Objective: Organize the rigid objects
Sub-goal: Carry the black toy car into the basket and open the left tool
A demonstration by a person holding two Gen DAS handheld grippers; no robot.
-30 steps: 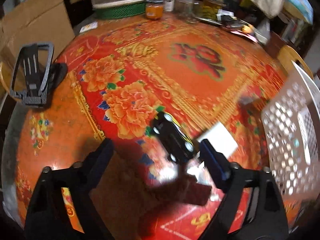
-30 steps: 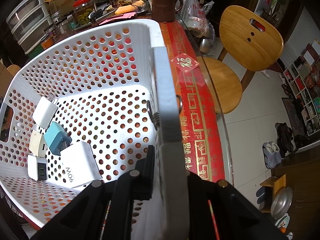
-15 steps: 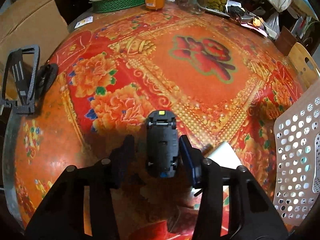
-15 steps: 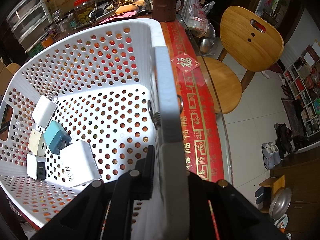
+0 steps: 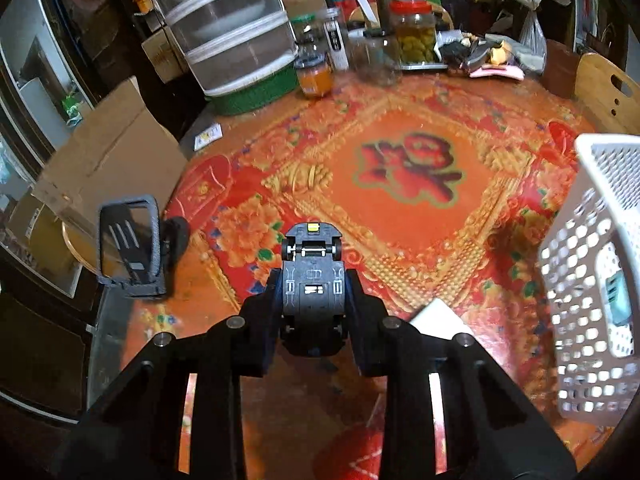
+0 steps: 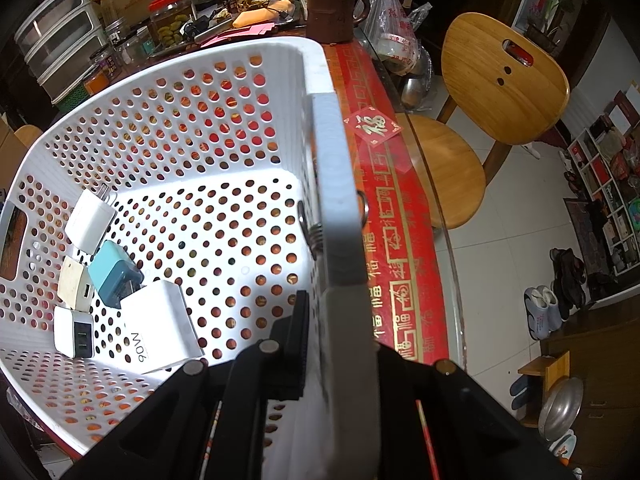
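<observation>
Toy car now lifted clear of the surface
Left claw clamps it; right claw grips basket rim; dropping in follows.

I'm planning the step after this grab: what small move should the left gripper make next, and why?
Probably carry the toy car right, toward the white basket. The left gripper is shut on the car, and the right gripper clamps the basket's rim, steadying it. Chargers already lie inside, so the car likely belongs there too.
</observation>
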